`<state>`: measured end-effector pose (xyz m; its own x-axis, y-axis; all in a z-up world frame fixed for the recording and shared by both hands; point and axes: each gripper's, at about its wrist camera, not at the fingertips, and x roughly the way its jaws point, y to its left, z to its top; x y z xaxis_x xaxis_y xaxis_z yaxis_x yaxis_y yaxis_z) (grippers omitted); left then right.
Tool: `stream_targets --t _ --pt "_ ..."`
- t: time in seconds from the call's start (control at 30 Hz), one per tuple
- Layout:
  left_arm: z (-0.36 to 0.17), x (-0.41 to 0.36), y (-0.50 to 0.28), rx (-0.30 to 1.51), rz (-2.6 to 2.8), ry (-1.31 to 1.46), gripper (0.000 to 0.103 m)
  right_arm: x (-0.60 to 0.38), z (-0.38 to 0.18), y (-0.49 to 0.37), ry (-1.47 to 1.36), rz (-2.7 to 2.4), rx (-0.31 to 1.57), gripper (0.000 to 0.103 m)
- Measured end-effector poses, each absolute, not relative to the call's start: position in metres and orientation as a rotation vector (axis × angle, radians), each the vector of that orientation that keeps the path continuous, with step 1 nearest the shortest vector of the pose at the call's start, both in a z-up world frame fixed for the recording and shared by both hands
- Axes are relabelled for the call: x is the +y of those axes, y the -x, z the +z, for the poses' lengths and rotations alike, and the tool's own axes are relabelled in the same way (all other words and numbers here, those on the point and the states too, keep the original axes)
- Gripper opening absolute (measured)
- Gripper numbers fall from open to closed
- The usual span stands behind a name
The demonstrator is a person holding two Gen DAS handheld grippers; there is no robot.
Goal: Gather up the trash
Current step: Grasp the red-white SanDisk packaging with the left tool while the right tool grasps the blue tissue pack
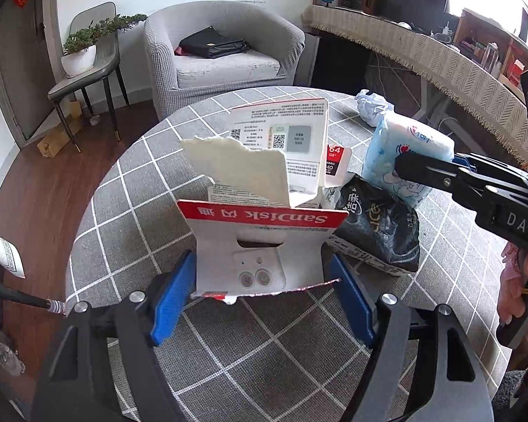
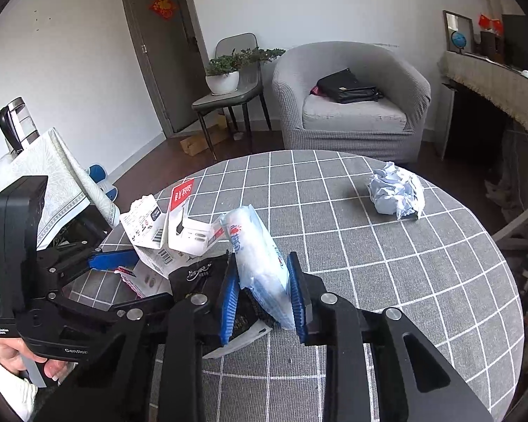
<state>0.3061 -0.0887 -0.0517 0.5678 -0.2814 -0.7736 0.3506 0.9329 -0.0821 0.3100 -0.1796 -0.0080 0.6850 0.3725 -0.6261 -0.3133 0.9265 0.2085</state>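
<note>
A: Cardboard, torn and glossy, stands at the left of your pile: the SanDisk card package [image 1: 264, 242] with its red band and a ragged white flap above it. What does your left gripper [image 1: 262, 295] do with it?

B: Its blue pads sit either side of the card's lower edge. Your jaws stand wide, and I cannot tell whether the pads press the card or merely flank it.

A: And the pose?

B: You angle it down toward the grey checked tablecloth [image 1: 130, 232], which is a soft weave with white grid lines over a round table.

A: Next, moving right?

B: A crinkled black plastic bag [image 1: 380, 228] with pale lettering lies flat, touching the card package. Over its far side rises a soft tissue pack [image 2: 260, 253] in a light-blue film printed with stars.

A: Who has that?

B: Your right gripper [image 2: 264, 292] does. Its ribbed blue pads have closed in on the pack's lower half and dent the film, so you grip it. The pack stands upright between the fingers, tilted slightly left. That gripper also slopes downward, and it comes in from the right side of the pile.

A: Anything further right?

B: A crumpled paper ball [image 2: 396, 193], white with bluish creases, rests on the cloth well apart from both tools.
</note>
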Motion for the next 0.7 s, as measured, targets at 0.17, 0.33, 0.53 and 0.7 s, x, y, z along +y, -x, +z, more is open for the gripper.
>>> stream_targets --t 0.17,0.33,0.53,0.7 --pt "-0.052 -0.088 -0.306 0.891 -0.389 -0.076 0.078 -0.180 -0.006 -0.313 -0.107 0.374 0.708 0.014" --pt "-0.050 -0.084 -0.302 0.890 -0.389 -0.076 0.078 -0.176 0.000 -0.310 -0.101 0.369 0.690 0.012" --pt "-0.047 -0.078 -0.296 0.904 -0.399 -0.057 0.078 -0.183 0.008 -0.304 -0.115 0.333 0.656 0.012" --pt "-0.046 -0.077 -0.289 0.910 -0.401 -0.058 0.078 -0.184 0.008 -0.300 -0.113 0.329 0.656 0.012"
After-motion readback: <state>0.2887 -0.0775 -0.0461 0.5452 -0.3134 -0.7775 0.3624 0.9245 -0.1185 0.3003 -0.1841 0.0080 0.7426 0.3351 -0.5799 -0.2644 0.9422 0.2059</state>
